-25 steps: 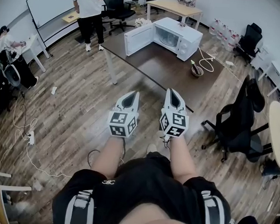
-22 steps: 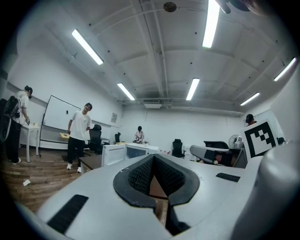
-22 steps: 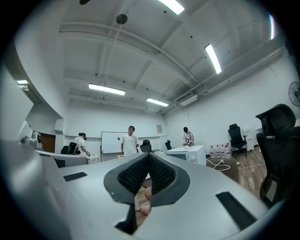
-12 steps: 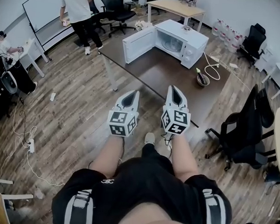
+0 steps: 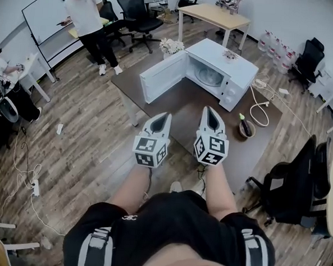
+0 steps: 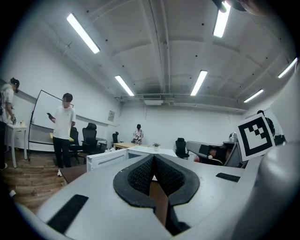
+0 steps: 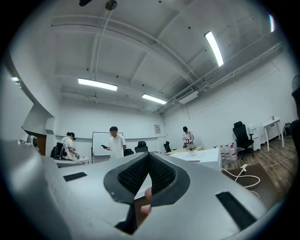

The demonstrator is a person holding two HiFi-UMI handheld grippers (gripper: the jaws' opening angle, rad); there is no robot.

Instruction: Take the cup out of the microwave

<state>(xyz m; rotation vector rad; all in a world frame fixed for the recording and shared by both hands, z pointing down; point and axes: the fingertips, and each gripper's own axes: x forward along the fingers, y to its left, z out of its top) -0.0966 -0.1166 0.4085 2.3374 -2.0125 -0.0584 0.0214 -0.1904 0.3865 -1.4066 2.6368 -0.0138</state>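
**1. Tools**
- L gripper (image 5: 161, 118): grey body w/ marker cube at rear, held level, tip over the near side of the dark brown rectangular tabletop (image 5: 182, 102). Jaws clenched. In the left gripper view the black ribbed pads meet at the tip w/ nothing between them.
- R gripper (image 5: 211, 111): same build, just beside the L gripper and parallel to it, nose toward the appliance. Jaws clenched, pads together, nothing gripped.
- Both units are well apart from the appliance and touch nothing.

**2. Appliance**
- White box-shaped microwave oven (image 5: 240, 78) stands on the far part of the tabletop.
- Its white door (image 5: 161, 77) is swung wide open to the left.
- Cavity (image 5: 208, 76) is exposed, w/ a pale round turntable inside.

**3. Cup**
- Can't be made out in any view. The cavity is too small in the head view, and the gripper bodies block it in both gripper views.

**4. Surroundings**
- Small dark round bowl (image 5: 246, 129) sits on the tabletop's right part, w/ a green-tipped item in it.
- White looped cable (image 5: 262, 110) lies near the bowl.
- Small potted plant (image 5: 231, 55) sits on top of the oven.
- Person in white T-shirt and black trousers (image 5: 86, 19) stands far left, near a whiteboard (image 5: 47, 15).
- Black office chair (image 5: 290, 182) is at right of the tabletop.
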